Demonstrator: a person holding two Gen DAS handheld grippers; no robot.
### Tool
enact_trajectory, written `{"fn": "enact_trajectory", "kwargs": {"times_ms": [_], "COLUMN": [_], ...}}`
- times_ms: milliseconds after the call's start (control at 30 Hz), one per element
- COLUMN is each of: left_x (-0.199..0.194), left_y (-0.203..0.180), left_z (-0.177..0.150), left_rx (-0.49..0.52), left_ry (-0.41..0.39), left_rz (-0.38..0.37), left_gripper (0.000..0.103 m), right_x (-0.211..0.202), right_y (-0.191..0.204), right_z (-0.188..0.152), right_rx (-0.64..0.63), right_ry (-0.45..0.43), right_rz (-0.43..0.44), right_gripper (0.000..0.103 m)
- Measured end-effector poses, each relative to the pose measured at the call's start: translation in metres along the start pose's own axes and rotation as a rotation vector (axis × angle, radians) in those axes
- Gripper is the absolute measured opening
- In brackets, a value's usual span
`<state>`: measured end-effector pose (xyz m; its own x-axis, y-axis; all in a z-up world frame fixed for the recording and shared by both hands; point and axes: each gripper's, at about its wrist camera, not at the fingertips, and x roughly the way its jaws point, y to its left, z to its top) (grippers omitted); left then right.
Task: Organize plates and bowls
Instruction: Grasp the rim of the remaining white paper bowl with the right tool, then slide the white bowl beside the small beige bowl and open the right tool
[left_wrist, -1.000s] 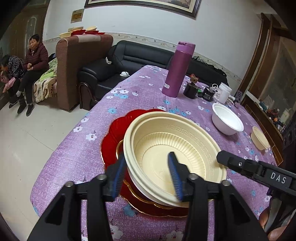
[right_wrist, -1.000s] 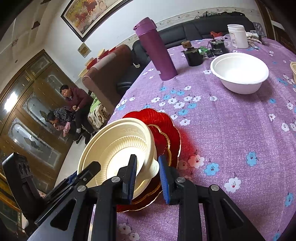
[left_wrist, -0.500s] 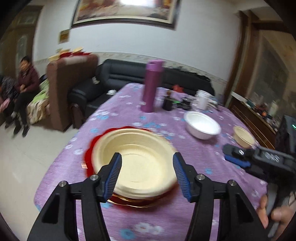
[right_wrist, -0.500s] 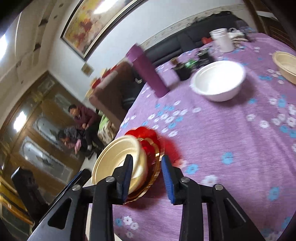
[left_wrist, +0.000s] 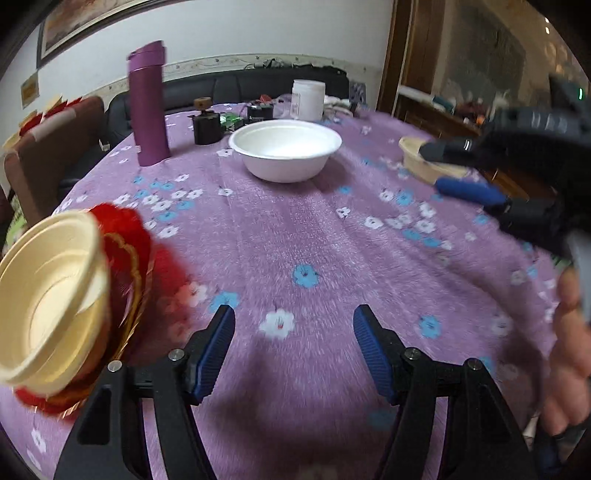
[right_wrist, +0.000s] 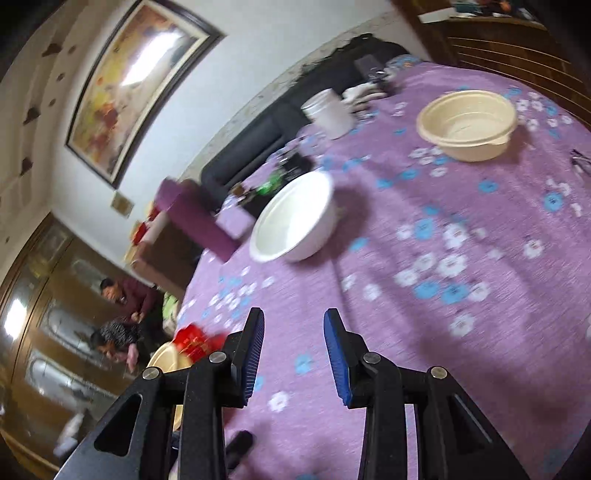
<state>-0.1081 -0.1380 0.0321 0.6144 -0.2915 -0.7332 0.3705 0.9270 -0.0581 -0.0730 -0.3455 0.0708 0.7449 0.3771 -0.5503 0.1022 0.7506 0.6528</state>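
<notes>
A stack of cream bowls (left_wrist: 48, 299) rests on red gold-rimmed plates (left_wrist: 125, 240) at the table's left edge; in the right wrist view that stack (right_wrist: 173, 354) peeks out beside the fingers. A white bowl (left_wrist: 285, 147) (right_wrist: 293, 219) stands mid-table. A cream bowl (right_wrist: 467, 123) (left_wrist: 424, 162) sits at the far right. My left gripper (left_wrist: 293, 347) hovers over bare cloth right of the stack, its jaws opening with nothing between them. My right gripper (right_wrist: 293, 347) (left_wrist: 454, 166) is open and empty, pointing toward the white bowl.
The purple flowered tablecloth (left_wrist: 332, 240) covers the table. A tall purple flask (left_wrist: 147, 103), a dark small pot (left_wrist: 207, 125) and a white jar (left_wrist: 308, 99) stand at the back. A hand (left_wrist: 569, 350) shows at the right. Two people (right_wrist: 122, 314) sit beyond the table.
Both grippers have let go of the cream bowl stack and swung right, away from it. The left jaws have widened. The white bowl and the far cream bowl now lie ahead.
</notes>
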Motion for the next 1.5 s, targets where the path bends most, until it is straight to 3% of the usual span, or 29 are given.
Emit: {"fn": "enact_trajectory", "kwargs": {"times_ms": [167, 267, 667, 700, 767, 800, 967, 1333, 1500], "left_x": [0.026, 0.04, 0.037, 0.036, 0.036, 0.035, 0.033, 0.03, 0.03], "left_y": [-0.003, -0.001, 0.0, 0.0, 0.0, 0.0, 0.0, 0.0, 0.0], "left_z": [0.014, 0.015, 0.016, 0.016, 0.016, 0.016, 0.016, 0.016, 0.016], "left_rx": [0.026, 0.006, -0.004, -0.004, -0.004, -0.004, -0.001, 0.003, 0.002], "left_ry": [-0.001, 0.05, 0.019, 0.019, 0.014, 0.012, 0.0, -0.035, -0.032], "left_rz": [0.06, 0.034, 0.032, 0.031, 0.03, 0.029, 0.032, 0.032, 0.043], "left_gripper": [0.066, 0.066, 0.066, 0.066, 0.066, 0.066, 0.066, 0.066, 0.066], "right_x": [0.02, 0.051, 0.134, 0.139, 0.145, 0.145, 0.123, -0.007, -0.043], "right_y": [-0.007, -0.007, -0.004, -0.001, 0.0, 0.0, 0.001, -0.038, -0.029], "right_z": [0.029, 0.048, 0.086, 0.087, 0.088, 0.088, 0.082, 0.029, 0.01], "right_rx": [0.007, 0.022, 0.031, 0.014, -0.001, -0.007, -0.048, -0.086, -0.283], "right_ry": [0.029, 0.084, 0.155, 0.162, 0.166, 0.167, 0.135, 0.167, 0.076], "right_rz": [-0.016, -0.02, -0.092, -0.107, -0.133, -0.14, -0.159, -0.116, -0.25], "right_gripper": [0.037, 0.037, 0.037, 0.036, 0.013, 0.013, 0.007, 0.007, 0.008]}}
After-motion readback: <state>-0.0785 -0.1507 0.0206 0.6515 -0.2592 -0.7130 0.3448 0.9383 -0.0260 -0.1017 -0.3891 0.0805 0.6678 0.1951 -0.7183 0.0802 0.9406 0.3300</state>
